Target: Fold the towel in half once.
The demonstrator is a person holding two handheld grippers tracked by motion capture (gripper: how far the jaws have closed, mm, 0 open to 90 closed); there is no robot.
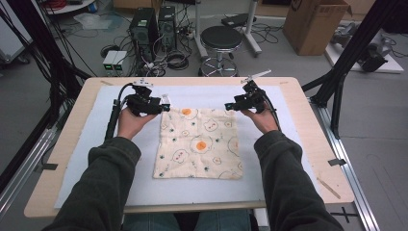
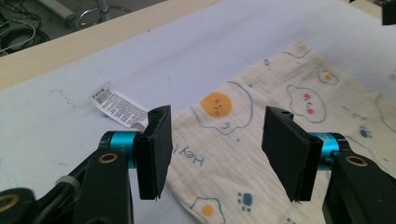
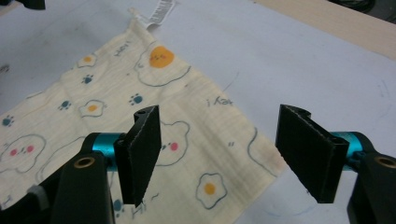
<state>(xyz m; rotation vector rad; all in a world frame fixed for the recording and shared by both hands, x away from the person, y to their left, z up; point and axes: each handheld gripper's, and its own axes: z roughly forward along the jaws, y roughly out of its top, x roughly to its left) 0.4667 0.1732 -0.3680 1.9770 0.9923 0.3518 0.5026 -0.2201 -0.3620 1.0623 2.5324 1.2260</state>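
Flat on the white mat of the bench: a small cloth with fried eggs and bears on it, spread out in the middle. Still lying smooth, not lifted, not folded.

Left hand-held gripper at the far left corner, by the white tag. Jaws apart, a corner of cloth between them, not pinched yet. Right hand-held gripper at the far right corner. Jaws apart too, cloth edge between them, nothing held.

Step in hand, most likely: getting ready to grab both far corners.

Next, probably: go lower, squeeze each corner tight, same time on both sides. Then lift and fold toward the near edge. Careful not to grab the mat too.
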